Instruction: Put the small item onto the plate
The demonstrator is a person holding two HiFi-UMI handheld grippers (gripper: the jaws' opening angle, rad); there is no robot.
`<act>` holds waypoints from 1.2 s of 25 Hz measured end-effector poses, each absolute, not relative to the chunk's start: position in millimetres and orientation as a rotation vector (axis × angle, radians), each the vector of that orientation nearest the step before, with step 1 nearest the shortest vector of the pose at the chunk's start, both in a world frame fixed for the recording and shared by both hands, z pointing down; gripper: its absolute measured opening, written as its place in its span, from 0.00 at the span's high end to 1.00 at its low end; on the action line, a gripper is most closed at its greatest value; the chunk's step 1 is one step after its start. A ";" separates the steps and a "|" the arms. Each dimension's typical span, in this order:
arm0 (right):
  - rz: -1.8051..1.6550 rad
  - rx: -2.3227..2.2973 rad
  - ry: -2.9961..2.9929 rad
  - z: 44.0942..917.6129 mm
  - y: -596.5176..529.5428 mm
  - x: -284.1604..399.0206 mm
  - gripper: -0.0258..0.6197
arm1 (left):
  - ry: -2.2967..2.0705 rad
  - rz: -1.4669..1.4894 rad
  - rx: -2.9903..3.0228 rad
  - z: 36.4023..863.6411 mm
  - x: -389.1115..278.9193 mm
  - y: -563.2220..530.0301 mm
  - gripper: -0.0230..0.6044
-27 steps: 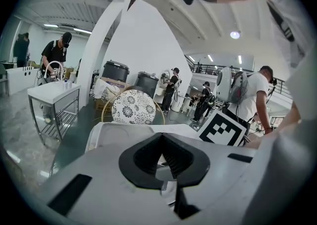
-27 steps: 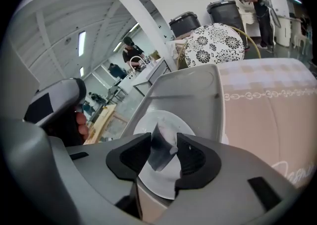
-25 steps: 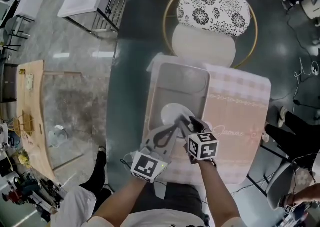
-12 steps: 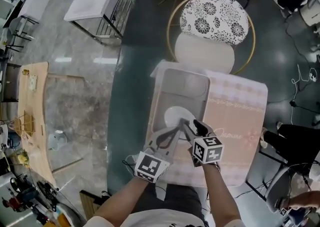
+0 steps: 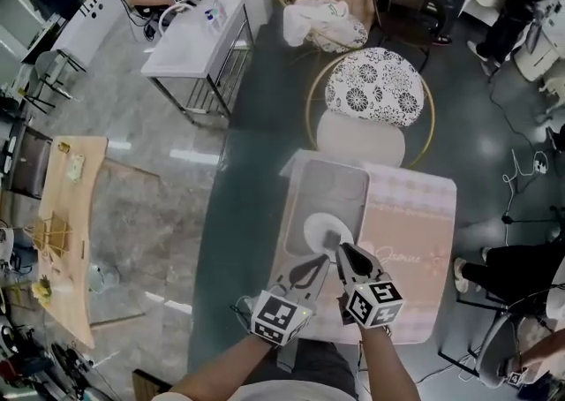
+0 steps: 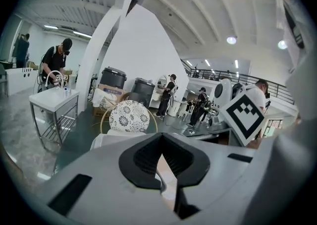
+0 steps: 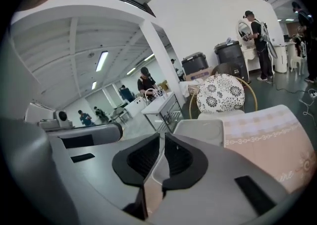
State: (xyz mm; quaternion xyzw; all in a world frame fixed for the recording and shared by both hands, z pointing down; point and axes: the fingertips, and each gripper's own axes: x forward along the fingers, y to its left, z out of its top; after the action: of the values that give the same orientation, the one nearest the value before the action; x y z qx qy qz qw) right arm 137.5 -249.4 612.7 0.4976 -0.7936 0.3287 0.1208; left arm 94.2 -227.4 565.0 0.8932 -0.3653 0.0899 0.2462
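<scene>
A white plate [image 5: 323,231] rests on a grey tray [image 5: 328,185] at the left of a pink placemat [image 5: 415,223]. A small greyish thing [image 5: 334,238] lies on the plate; it is too small to make out. Both grippers hang side by side just short of the plate's near rim, apart from it. My left gripper [image 5: 324,261] has its tips together and holds nothing. My right gripper [image 5: 341,250] has just been closing. Its pads [image 7: 179,158] stand almost together, with only a thin slit and nothing between them. The tray [image 7: 208,129] and placemat [image 7: 267,135] lie ahead of it.
A round chair with a flowered cushion [image 5: 378,86] stands at the table's far side, and also shows as the chair [image 6: 129,116] in the left gripper view. A white trolley table [image 5: 194,37] and a wooden table [image 5: 62,214] stand to the left. People work at benches far off.
Both grippers have lifted and drawn back from over the plate toward me. The right jaws have come together. The head view now takes in more of the room.
</scene>
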 end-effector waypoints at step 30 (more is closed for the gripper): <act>0.483 1.680 -2.590 377.8 -119.0 36.0 0.94 | -1.006 -0.029 2.600 369.4 -13.9 -86.2 0.95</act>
State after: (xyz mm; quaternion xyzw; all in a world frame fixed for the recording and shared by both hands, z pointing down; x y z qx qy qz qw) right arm 36.0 -119.0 377.8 0.5376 -0.8289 0.1544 0.0084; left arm -13.9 -86.2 369.4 0.9181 -0.3551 -0.0102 0.1759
